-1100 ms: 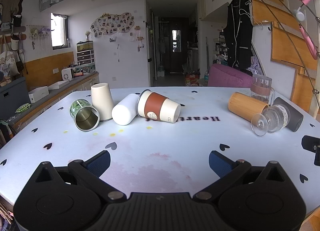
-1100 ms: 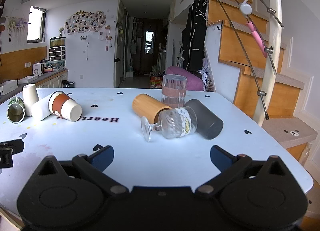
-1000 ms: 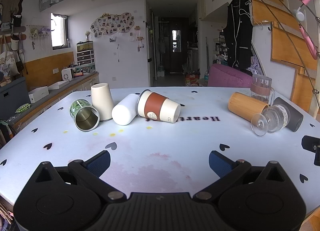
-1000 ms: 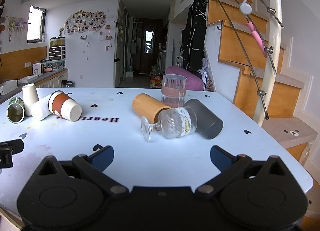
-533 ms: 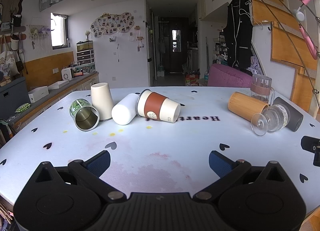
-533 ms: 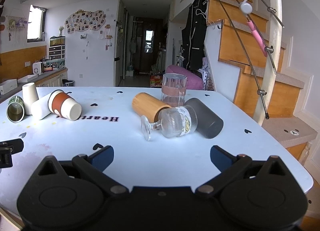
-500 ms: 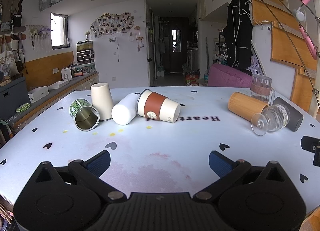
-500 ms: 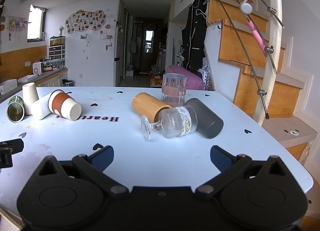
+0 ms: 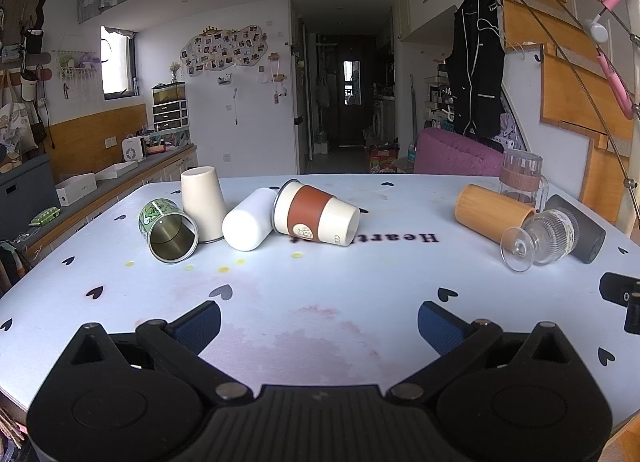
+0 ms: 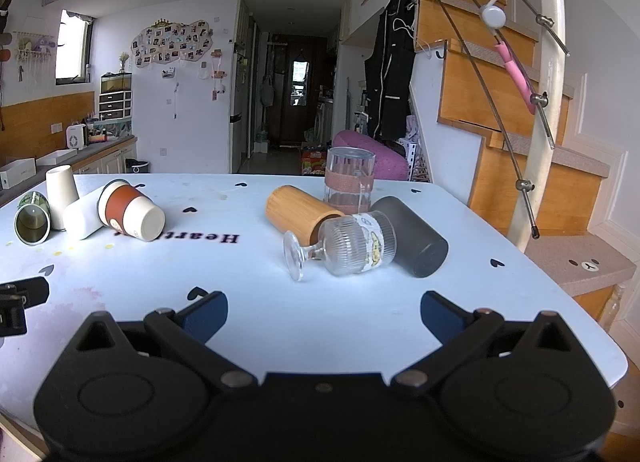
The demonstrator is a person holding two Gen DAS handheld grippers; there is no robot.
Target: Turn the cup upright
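While both grippers hover with jaws spread and holding nothing — the left gripper (image 9: 319, 320) and the right gripper (image 10: 324, 312) low over the near edge — the paper cup (image 9: 316, 213) with its rust-brown sleeve lies on its side at the desk's left-centre, base toward the cameras, rim touching a toppled white cup (image 9: 248, 219). The pale-blue desk (image 9: 320, 282) carries black hearts and pinkish stains — a wooden staircase (image 10: 500, 102) rises on the right.

Setting: lived-in home, open-plan loft. Evidence around the heart-print table (image 9: 320, 286): wooden staircase (image 10: 500, 102) beside it, black coat (image 9: 478, 66) hung behind, photo collage (image 9: 224, 48) on the far wall, kitchen counter (image 9: 120, 178) alongside.
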